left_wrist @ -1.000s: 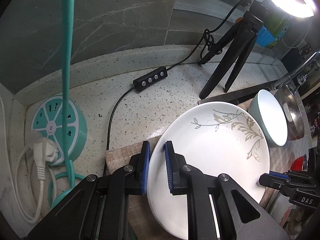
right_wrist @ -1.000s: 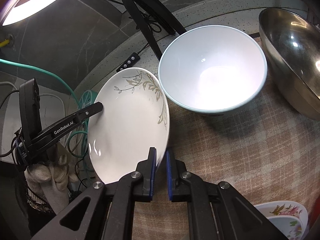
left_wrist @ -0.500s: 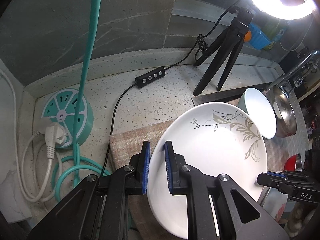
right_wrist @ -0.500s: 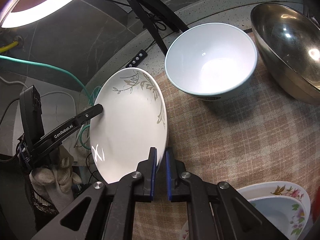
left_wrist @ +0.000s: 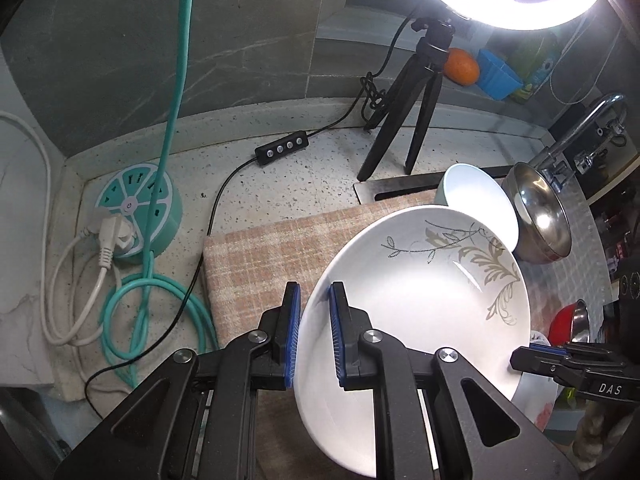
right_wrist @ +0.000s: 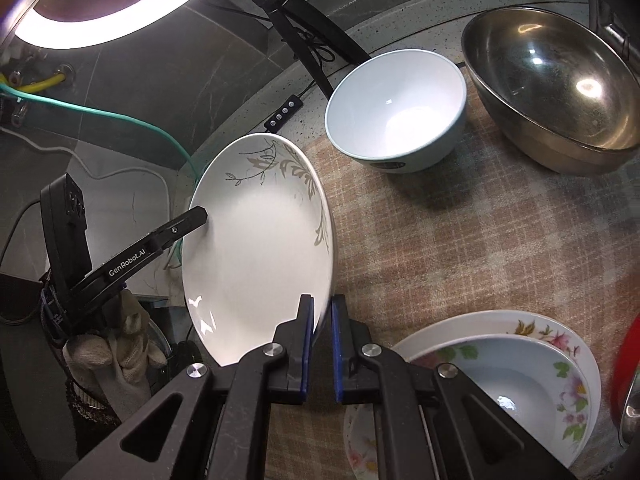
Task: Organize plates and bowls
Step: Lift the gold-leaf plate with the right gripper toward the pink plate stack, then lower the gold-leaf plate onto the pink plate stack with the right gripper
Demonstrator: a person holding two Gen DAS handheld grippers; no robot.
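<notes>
A white plate with a grey leaf pattern (left_wrist: 420,312) (right_wrist: 260,248) hangs tilted above the checked mat (right_wrist: 460,240), held by both grippers. My left gripper (left_wrist: 314,320) is shut on its left rim; in the right wrist view it shows as a black arm (right_wrist: 160,236) held by a gloved hand (right_wrist: 116,344). My right gripper (right_wrist: 322,328) is shut on the opposite rim, seen also in the left wrist view as a black jaw (left_wrist: 536,360). A pale blue bowl (right_wrist: 396,112) and a steel bowl (right_wrist: 552,88) stand on the mat beyond. Flowered dishes (right_wrist: 512,376) are stacked at the near right.
A ring light on a black tripod (left_wrist: 404,128) stands at the back of the speckled counter (left_wrist: 280,184), its cable and switch box (left_wrist: 282,148) running left. A teal round power strip (left_wrist: 138,208) with cords sits at the left. A red bowl (left_wrist: 568,320) and a tap (left_wrist: 580,128) are at the right.
Both grippers have lifted the plate up and back from the counter. The mat under it now shows, and the flowered dishes have come into the right wrist view.
</notes>
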